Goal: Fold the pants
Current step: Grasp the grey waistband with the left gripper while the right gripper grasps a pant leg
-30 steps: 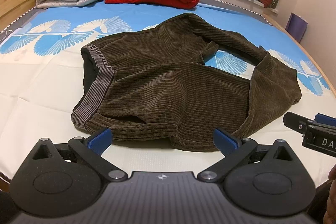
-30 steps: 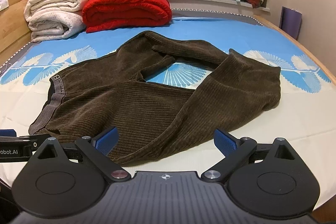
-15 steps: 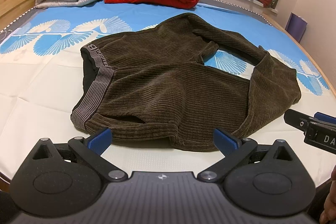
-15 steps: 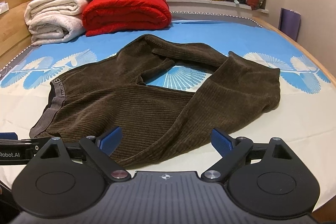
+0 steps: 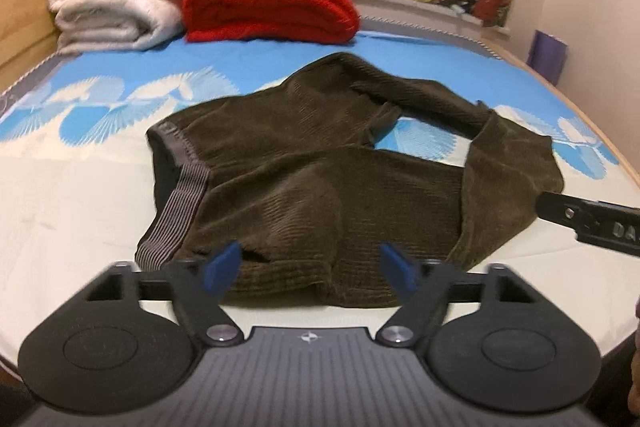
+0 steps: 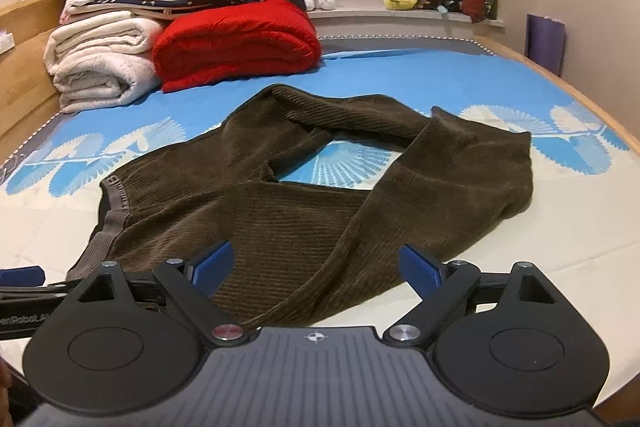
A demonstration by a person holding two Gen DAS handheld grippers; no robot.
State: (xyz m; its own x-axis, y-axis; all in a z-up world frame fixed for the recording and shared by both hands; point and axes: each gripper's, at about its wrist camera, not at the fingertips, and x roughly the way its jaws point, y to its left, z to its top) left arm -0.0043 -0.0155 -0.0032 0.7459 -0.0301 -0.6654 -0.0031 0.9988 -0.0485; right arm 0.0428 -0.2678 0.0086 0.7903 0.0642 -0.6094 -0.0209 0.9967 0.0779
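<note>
Fingers of the left gripper (image 5: 310,265) closing, blue pads (image 5: 222,269) hovering just over the near hem of the pants (image 5: 320,179), nothing pinched between them yet. Fingers of the right gripper (image 6: 316,265) spread wide and empty, poised above the near edge of the same garment.

Pants lying crumpled on the bed (image 5: 72,211), across the pale and blue patterned sheet: grey ribbed waistband (image 5: 182,203) to the left, one leg bent back toward the far side, the other leg (image 6: 460,195) doubled over itself to the right, a patch of sheet showing through the loop between them. Well apart from the red blanket (image 5: 268,7) and the stack of pale bedding (image 5: 116,7) at the far end.

Likely soft and limp, thick ribbed corduroy with some weight; no stiffness to hold a shape, so bound to sag and drag when lifted by one point. Grippy nap, unlikely to slip from the pads, not fragile. Best taken at firm edges: waistband for one gripper, leg cuff or outer seam for the other, pinching both layers together. Probably needs straightening of the twisted legs before any fold.
</note>
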